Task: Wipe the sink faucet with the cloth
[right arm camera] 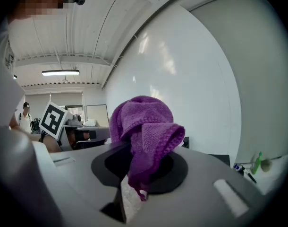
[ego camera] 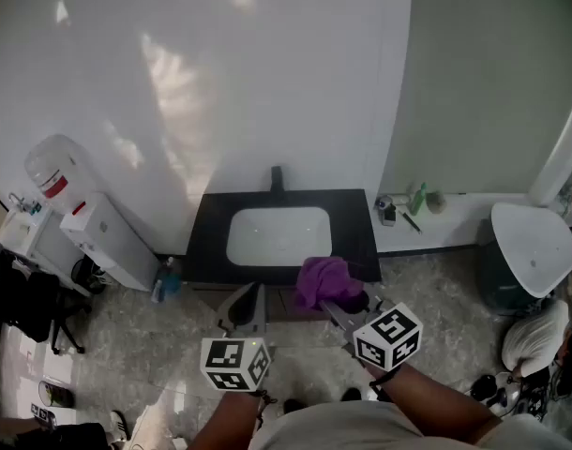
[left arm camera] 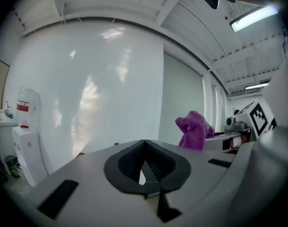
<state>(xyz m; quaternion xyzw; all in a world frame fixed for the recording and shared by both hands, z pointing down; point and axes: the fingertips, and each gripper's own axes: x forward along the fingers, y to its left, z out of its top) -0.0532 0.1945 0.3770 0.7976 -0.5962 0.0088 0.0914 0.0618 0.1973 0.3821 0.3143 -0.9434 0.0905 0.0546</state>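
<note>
The right gripper (right arm camera: 143, 168) has its fingers (right arm camera: 108, 163) clenched on the purple cloth (right arm camera: 145, 126). The cloth is pinched by its lower part. A thin tail hangs below the grip, and the bunched bulk rises above and ahead of the fingertips, folding over to the right in the right gripper view.

In the head view the cloth (ego camera: 327, 280) sits at the tip of the right gripper (ego camera: 342, 300), over the near right edge of the black worktop (ego camera: 209, 244). The white sink (ego camera: 278, 235) lies just ahead and to the left of these fingers. The black faucet (ego camera: 277, 178) stands upright at the sink's far edge, against the white wall. It is well beyond both sets of fingertips, with the whole basin between it and the cloth, so cloth and faucet are apart.

The left gripper (left arm camera: 144, 144) has its fingers (left arm camera: 127, 162) drawn together at the tips with nothing between them. In the head view the left gripper (ego camera: 249, 303) hangs just short of the worktop's near edge, beside the right gripper and to the left of the cloth, without touching it. From the left gripper view the cloth (left arm camera: 193, 129) shows off to the right of its fingers.

A green bottle (ego camera: 417, 198) stands on the low ledge to the right, beyond the right fingers.
</note>
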